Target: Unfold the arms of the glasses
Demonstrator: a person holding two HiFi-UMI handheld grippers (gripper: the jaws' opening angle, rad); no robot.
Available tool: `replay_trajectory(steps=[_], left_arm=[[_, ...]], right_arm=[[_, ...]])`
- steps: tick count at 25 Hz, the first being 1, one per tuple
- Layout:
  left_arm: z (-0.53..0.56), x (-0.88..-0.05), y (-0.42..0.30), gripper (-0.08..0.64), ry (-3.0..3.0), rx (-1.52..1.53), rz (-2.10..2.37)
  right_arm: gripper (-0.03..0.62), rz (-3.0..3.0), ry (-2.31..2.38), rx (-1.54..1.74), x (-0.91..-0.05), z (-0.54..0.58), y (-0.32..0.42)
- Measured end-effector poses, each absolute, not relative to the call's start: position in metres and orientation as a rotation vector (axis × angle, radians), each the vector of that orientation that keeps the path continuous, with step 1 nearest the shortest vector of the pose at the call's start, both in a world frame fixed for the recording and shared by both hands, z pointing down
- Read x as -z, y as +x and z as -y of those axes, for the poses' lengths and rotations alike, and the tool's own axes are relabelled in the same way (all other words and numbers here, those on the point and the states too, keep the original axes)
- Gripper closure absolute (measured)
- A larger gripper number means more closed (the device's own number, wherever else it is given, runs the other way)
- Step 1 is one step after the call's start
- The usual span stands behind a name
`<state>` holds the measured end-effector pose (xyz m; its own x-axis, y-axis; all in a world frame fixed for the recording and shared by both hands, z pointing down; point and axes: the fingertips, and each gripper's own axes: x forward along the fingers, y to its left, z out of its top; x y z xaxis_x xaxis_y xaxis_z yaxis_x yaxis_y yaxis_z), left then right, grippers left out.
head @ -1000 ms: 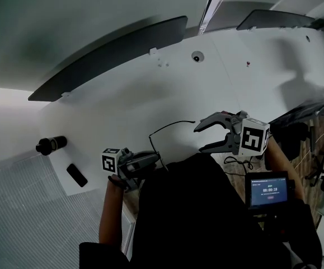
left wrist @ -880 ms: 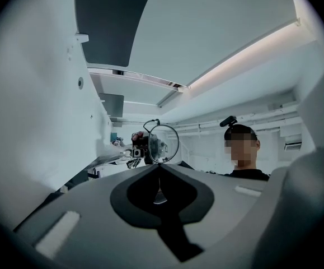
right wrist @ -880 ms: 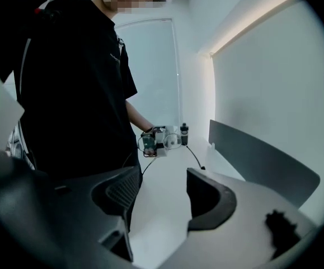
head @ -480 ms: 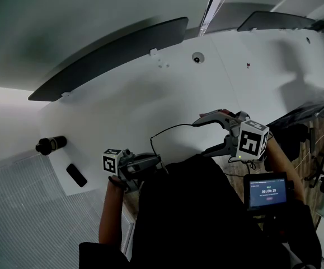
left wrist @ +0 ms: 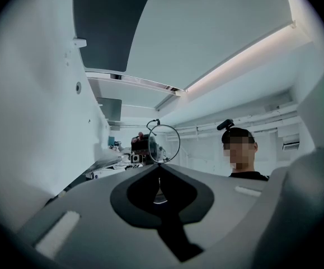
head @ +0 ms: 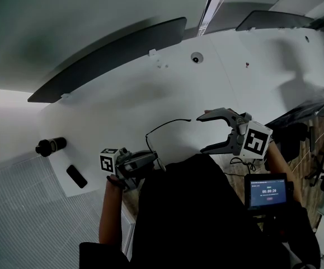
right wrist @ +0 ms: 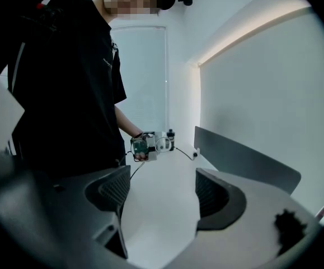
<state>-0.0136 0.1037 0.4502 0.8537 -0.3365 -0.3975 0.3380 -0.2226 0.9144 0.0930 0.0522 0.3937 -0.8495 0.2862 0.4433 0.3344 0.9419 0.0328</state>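
The glasses [left wrist: 164, 143] are held up above the near edge of the table [head: 122, 100], pinched in the left gripper [head: 150, 160], whose jaws are pressed together on the frame just below one round lens. One thin arm [head: 170, 121] of the glasses stands swung out over the table, running away from the frame toward the right gripper [head: 201, 134]. That gripper's jaws are spread as wide as they go with nothing between them. The tip of the arm ends just beside its upper jaw, apparently not touching it.

So the first arm looks done, or nearly so. Whether the second arm is folded or open cannot be told, since the wire is too fine to follow in any view. If it is folded, it remains to be swung out.

The table is white and mostly bare. At its left end lie a black cylinder [head: 51, 145] and a small dark flat thing [head: 76, 175], and dark panels [head: 111, 49] stand along its far edge. Right of the table a small screen [head: 268, 190] glows near the person's body, above wood flooring. The walls are pale, with a strip light along the ceiling.
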Motion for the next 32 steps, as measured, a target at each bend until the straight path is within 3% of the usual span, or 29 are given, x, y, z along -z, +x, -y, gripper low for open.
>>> replay_trajectory(steps=[3,8,9,11,12,32], left_arm=[[-0.103,-0.450,-0.014,0.551,1.684,0.616,-0.007],[-0.101,-0.455,-0.030,0.551,1.684,0.670,0.059],[-0.101,-0.456,-0.034,0.551,1.688,0.686,0.076],[-0.099,-0.452,-0.040,0.549,1.704,0.718,0.096],[-0.098,-0.449,-0.043,0.549,1.711,0.735,0.106],[-0.102,-0.469,-0.076,0.550,1.691,0.904,0.306]], right_arm=[[0.233,2.724,-0.375,0.114,-0.385,-0.042,0.092],[0.239,3.062,0.029,-0.617,-0.352,0.012,0.105],[0.284,3.093,0.079,-0.704,-0.352,0.016,0.107],[0.569,3.109,0.185,-0.765,-0.360,0.017,0.106],[0.583,3.101,0.213,-0.774,-0.365,0.014,0.104],[0.584,2.952,0.223,-0.513,-0.398,-0.023,0.043]])
